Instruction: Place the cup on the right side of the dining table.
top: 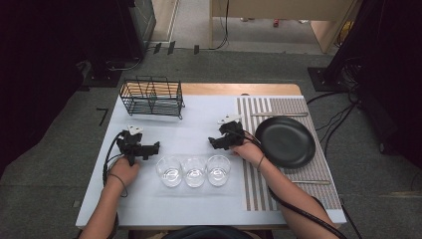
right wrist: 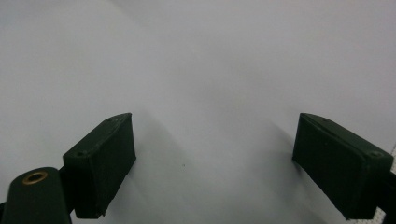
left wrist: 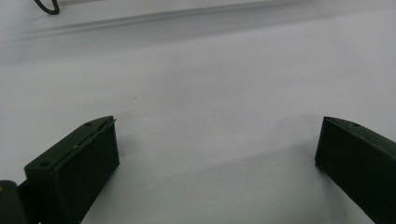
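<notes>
The white table (top: 149,209) carries a wire rack (top: 152,97) at its far left, still holding nothing I can see, and a black plate (top: 285,142) on the striped mat (top: 298,107). Three glasses (top: 194,172) stand in a row near my edge, untouched, so I judge the work not yet begun. My left gripper (left wrist: 217,149) and right gripper (right wrist: 215,149) both stand wide apart over bare table, gripping nothing.
</notes>
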The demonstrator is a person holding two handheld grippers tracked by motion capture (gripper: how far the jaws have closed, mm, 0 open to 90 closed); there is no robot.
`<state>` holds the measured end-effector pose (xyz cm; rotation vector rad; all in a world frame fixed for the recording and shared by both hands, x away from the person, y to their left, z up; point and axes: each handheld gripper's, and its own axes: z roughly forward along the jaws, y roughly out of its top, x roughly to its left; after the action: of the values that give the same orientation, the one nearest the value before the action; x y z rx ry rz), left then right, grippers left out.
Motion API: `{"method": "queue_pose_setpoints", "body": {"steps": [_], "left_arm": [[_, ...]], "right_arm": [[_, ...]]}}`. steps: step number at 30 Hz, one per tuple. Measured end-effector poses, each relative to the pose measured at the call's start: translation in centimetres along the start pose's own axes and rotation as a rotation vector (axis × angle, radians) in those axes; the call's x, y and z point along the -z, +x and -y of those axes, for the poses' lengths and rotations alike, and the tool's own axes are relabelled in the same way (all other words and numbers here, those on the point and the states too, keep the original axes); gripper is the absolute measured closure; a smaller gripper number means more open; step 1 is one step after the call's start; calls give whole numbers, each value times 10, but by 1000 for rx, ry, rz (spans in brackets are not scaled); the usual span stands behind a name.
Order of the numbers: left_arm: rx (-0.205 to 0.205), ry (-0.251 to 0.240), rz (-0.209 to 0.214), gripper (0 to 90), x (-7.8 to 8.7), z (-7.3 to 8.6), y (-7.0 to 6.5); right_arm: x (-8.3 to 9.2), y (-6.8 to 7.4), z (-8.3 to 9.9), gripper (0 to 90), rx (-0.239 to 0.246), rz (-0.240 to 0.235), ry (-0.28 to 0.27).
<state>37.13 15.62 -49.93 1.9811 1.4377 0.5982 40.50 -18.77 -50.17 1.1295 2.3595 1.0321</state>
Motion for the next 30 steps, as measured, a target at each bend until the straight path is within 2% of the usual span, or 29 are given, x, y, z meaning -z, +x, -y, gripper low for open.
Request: {"method": "queue_pose_setpoints", "body": {"steps": [30], "left_arm": [[-1, 1, 0, 0, 0, 0, 0]], "right_arm": [[0, 1, 0, 124, -1, 7, 1]]}}
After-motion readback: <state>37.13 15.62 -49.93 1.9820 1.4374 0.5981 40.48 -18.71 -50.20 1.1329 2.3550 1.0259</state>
